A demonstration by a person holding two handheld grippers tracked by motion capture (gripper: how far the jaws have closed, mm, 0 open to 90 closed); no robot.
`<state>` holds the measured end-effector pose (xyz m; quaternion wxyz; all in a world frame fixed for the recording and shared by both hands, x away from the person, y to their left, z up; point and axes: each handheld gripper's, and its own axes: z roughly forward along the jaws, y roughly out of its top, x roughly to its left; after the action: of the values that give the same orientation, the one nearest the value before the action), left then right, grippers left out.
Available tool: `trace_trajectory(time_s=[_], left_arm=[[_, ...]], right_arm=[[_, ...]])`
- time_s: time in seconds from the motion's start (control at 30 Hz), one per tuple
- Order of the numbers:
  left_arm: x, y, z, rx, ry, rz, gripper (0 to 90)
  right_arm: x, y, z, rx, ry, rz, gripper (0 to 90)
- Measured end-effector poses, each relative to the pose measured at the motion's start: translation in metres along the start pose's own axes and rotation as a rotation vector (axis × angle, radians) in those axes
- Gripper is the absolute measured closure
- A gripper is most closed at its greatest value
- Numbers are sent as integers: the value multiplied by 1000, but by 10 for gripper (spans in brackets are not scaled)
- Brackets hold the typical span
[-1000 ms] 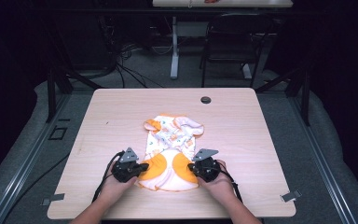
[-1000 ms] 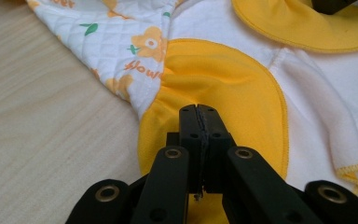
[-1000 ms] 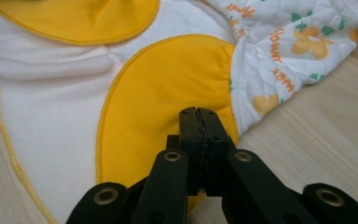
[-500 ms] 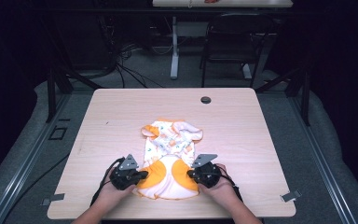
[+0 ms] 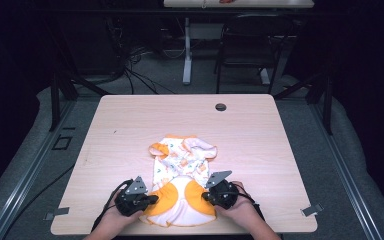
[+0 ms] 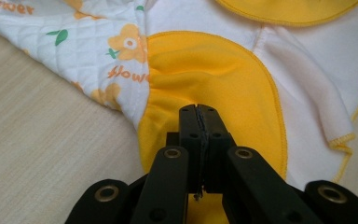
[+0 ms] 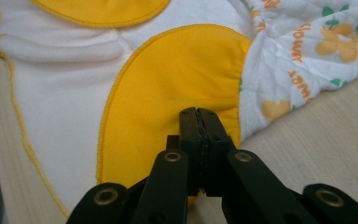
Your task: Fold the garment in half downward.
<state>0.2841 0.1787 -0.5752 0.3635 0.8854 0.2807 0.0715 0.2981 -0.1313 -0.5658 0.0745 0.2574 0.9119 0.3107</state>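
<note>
step: pull baby romper point(image 5: 180, 187) toward near counter point(image 5: 260, 130) edge | left tool point(image 5: 152, 199), right tool point(image 5: 205, 196): both clamped on orange hem patches | advice: draw evenly, keep low

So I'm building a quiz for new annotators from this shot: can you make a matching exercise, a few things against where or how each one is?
Things:
1. left gripper
2. right gripper
3. baby garment
4. round grommet hole

States or places:
A. far part of the table, right of centre
B. shut on the garment's right yellow patch
C. spread on the table's near half
D. shut on the garment's left yellow patch

Pairs: 1-D, 2-B, 3-C, 4-A
</note>
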Motion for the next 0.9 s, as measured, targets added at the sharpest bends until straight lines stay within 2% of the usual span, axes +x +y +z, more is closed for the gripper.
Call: trace_trajectory(time_s=[0.1, 0.17, 0.33, 0.4, 0.5, 0.7, 0.8, 0.87, 0.9], left_arm=[[1, 0, 0, -4, -5, -5, 891], [3, 1, -2, -10, -7, -9, 866], [9, 5, -7, -52, -7, -30, 862], [13, 7, -9, -75, -3, -46, 861], [23, 12, -8, -90, 9, -62, 862], [52, 24, 1, -81, 53, -79, 884], [67, 33, 7, -75, 46, -113, 894], [74, 43, 9, -83, 53, -115, 896], [76, 48, 9, -83, 59, -108, 896]], right_arm=[[0, -1, -1, 4, 20, -2, 883], [-3, -1, -3, -15, 26, 21, 877], [-7, 2, -7, -48, -2, 17, 876], [-10, 3, -7, -87, -7, 41, 875], [-16, 6, -8, -93, -22, 46, 873], [-41, 20, -8, -107, -50, 79, 888], [-58, 30, -4, -92, -59, 93, 892], [-71, 42, -1, -89, -62, 107, 893], [-71, 42, -1, -89, -62, 107, 893]])
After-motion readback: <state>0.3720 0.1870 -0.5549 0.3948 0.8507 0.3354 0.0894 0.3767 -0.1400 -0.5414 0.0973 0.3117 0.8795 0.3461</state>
